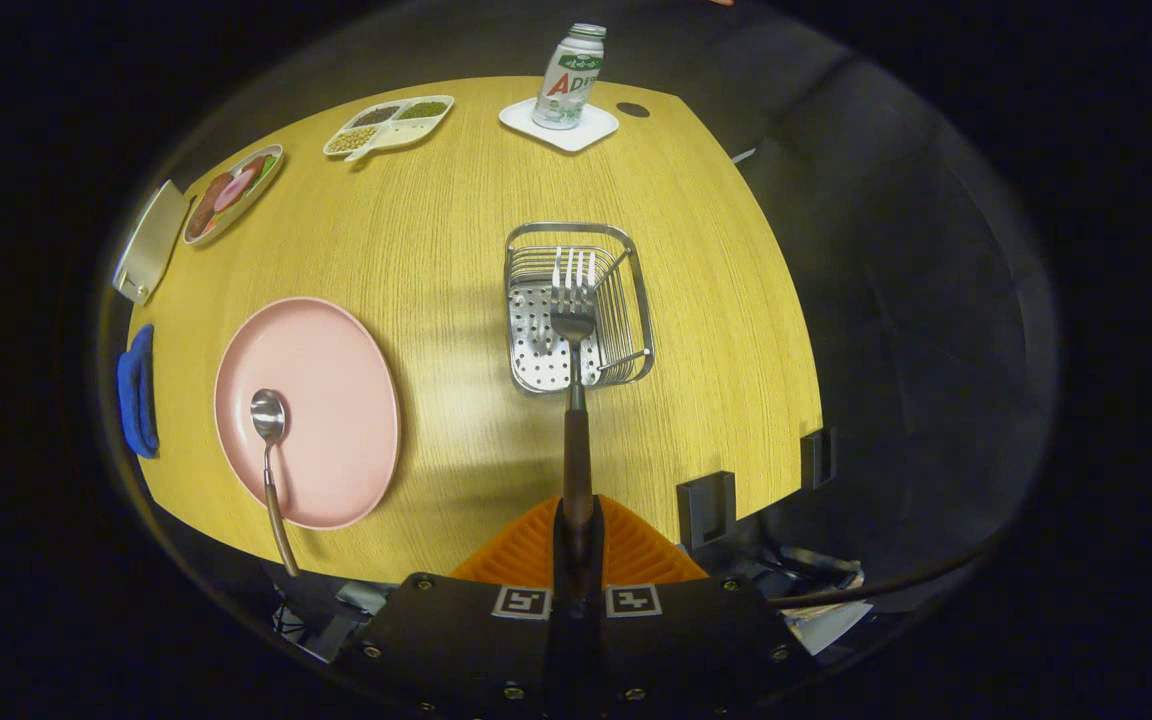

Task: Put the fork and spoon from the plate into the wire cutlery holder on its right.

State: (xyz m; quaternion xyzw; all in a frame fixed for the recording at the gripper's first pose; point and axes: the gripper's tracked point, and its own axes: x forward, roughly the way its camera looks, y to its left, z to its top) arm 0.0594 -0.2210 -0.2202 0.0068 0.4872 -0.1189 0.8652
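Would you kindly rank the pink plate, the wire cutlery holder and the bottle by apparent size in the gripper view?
1. Pink plate.
2. Wire cutlery holder.
3. Bottle, though it stands farthest away, so unsure.
The gripper jaws are shut on the fork.

The gripper (577, 540) has its two fingers (626, 555) drawn close together, both pressing on the brown handle of the fork (574, 400), which runs straight out ahead of them. Taking the wire cutlery holder (636, 290) as the mark, the gripper sits well back from its near side and above table level, aimed so the held tines lie over the holder's opening
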